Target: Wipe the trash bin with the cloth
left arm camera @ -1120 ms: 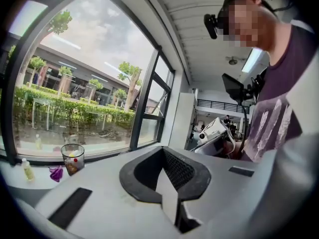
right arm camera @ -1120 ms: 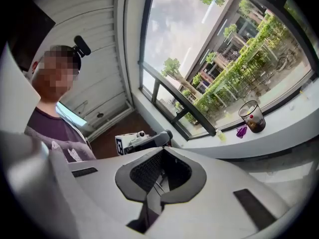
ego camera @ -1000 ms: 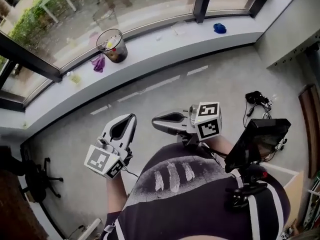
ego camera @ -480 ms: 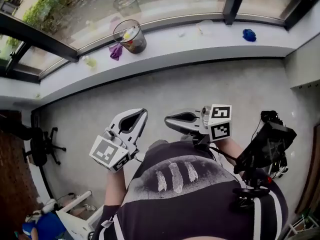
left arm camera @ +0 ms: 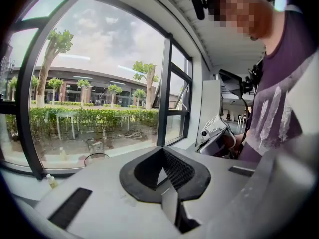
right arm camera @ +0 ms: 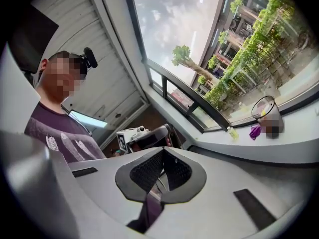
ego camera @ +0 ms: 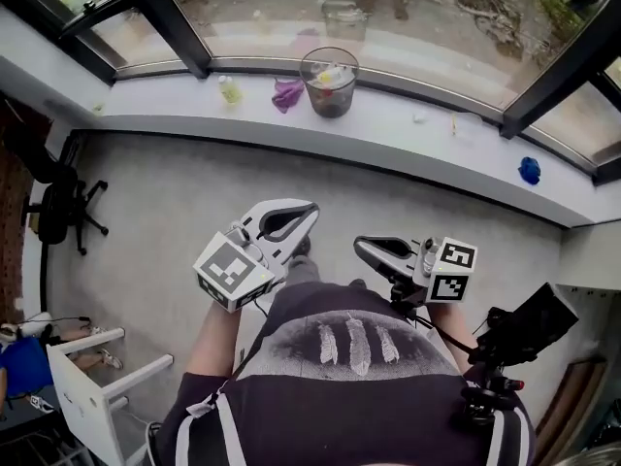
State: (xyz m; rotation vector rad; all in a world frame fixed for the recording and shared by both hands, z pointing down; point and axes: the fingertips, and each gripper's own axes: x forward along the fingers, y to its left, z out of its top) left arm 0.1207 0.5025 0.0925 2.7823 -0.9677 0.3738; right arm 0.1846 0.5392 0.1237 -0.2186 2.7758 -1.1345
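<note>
The trash bin (ego camera: 329,83) stands on the long white window ledge (ego camera: 427,144), at the top middle of the head view. You can see through its sides, and there are bits of rubbish inside it. The purple cloth (ego camera: 287,94) lies in a small heap on the ledge just to the left of the bin. A little yellow-green bottle (ego camera: 229,89) stands a bit further left. A blue thing (ego camera: 529,170) sits on the ledge far off to the right.

Both grippers are in the middle of the picture, close to the person's dark shirt and well apart from the bin. A wide strip of gray floor (ego camera: 175,202) lies between them and the ledge. The left gripper (ego camera: 310,210) is squeezed tight with nothing in it, and its tip points up and to the right. The right gripper (ego camera: 359,247) is also squeezed tight and holds nothing, and its tip points to the left. Neither one touches the bin or the cloth.

In the left gripper view, the pads of the left gripper (left arm camera: 163,156) meet with nothing between them. The round rim of the trash bin (left arm camera: 96,158) peeks up low on the left, by the window. In the right gripper view, the right gripper (right arm camera: 162,154) is pressed together too. There the trash bin (right arm camera: 266,114) is far off at the right edge. The cloth (right arm camera: 254,132) is just left of it, and the bottle (right arm camera: 232,132) is left of the cloth.

A black chair (ego camera: 58,207) stands at the left edge of the head view.
</note>
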